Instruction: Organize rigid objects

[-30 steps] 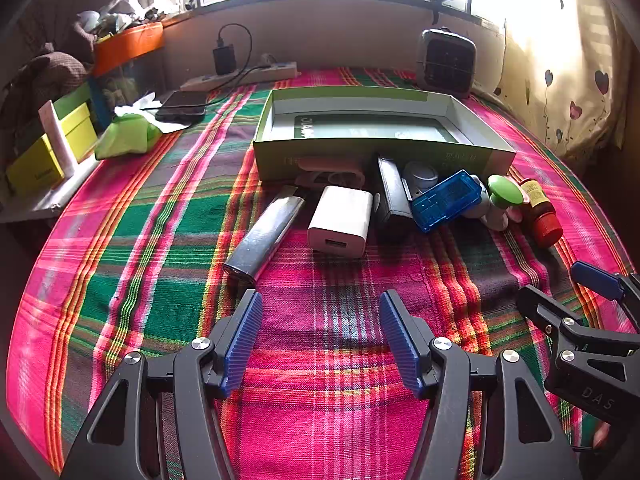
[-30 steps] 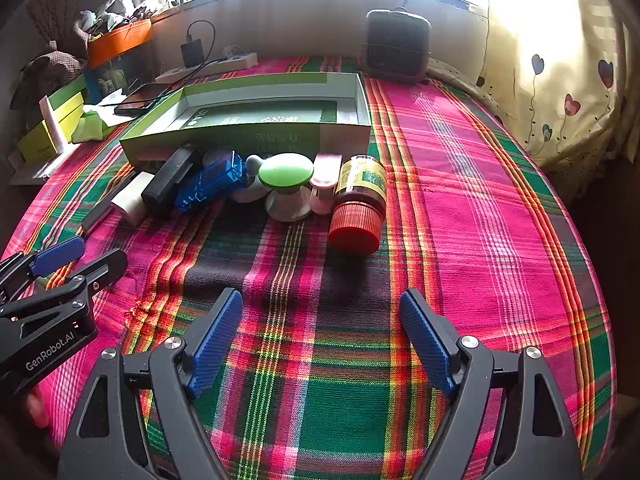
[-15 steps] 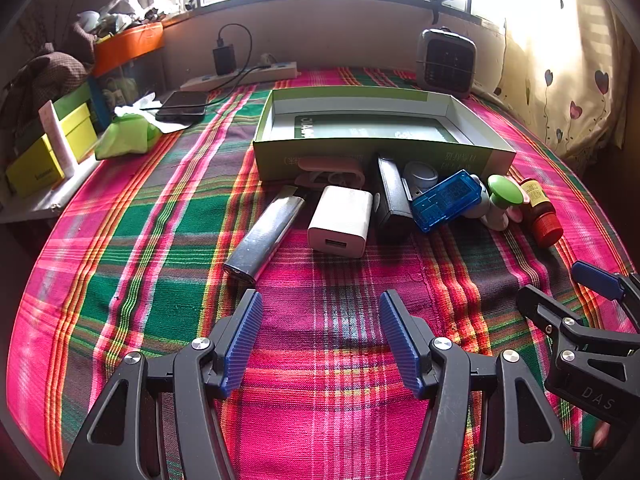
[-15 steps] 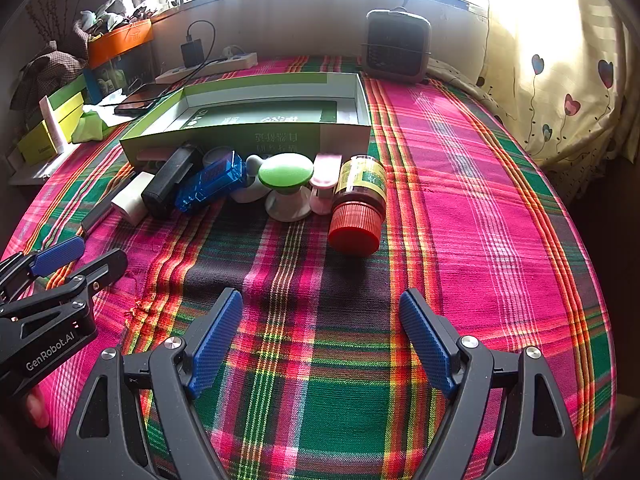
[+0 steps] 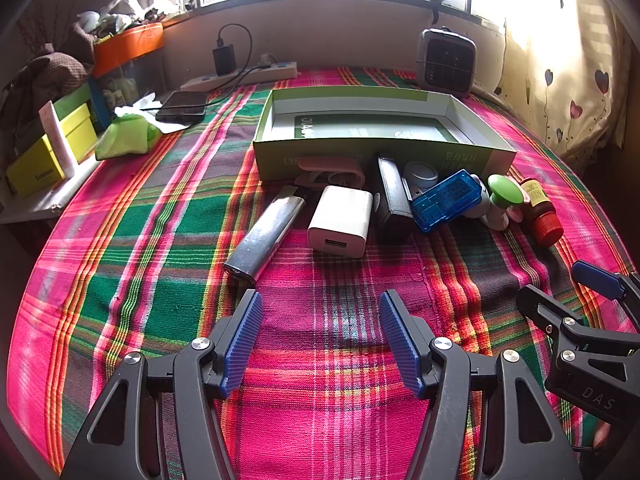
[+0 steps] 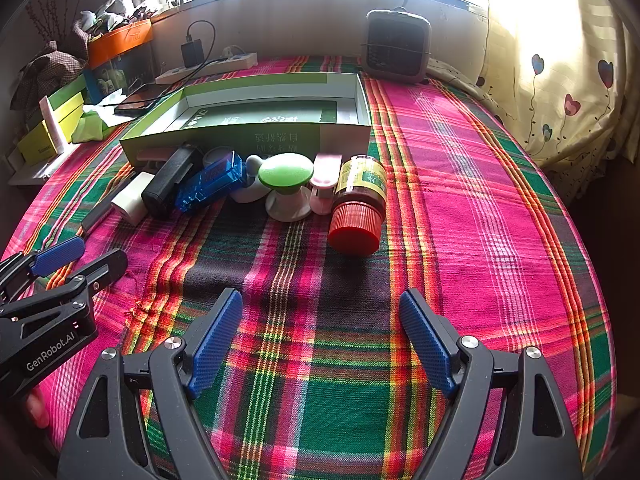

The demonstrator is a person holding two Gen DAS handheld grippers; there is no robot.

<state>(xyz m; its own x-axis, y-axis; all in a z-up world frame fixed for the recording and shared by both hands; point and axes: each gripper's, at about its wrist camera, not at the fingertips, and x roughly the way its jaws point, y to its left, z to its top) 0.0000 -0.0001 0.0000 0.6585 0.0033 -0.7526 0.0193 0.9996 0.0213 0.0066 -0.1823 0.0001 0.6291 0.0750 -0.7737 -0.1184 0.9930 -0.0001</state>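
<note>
- Rigid objects: lighter (image 5: 266,232), white charger (image 5: 342,220), black case (image 5: 392,200), blue module (image 5: 446,200), green-capped knob (image 6: 285,184), red-capped bottle (image 6: 358,208). Crowded in a touching row against the near wall of the green box (image 5: 372,156).
- Left gripper (image 5: 320,340): jaws spread, empty, short of the row.
- Right gripper (image 6: 320,340): jaws spread, empty.
- Risk: neighbours nudged on pickup; cause, tight packing.
- Risk: bottle rolling; cause, lying on its side.
- Green box: holds only a dark printed insert; no objects inside yet.

Spread left gripper (image 5: 320,340) above plaid cloth (image 5: 120,280)
</note>
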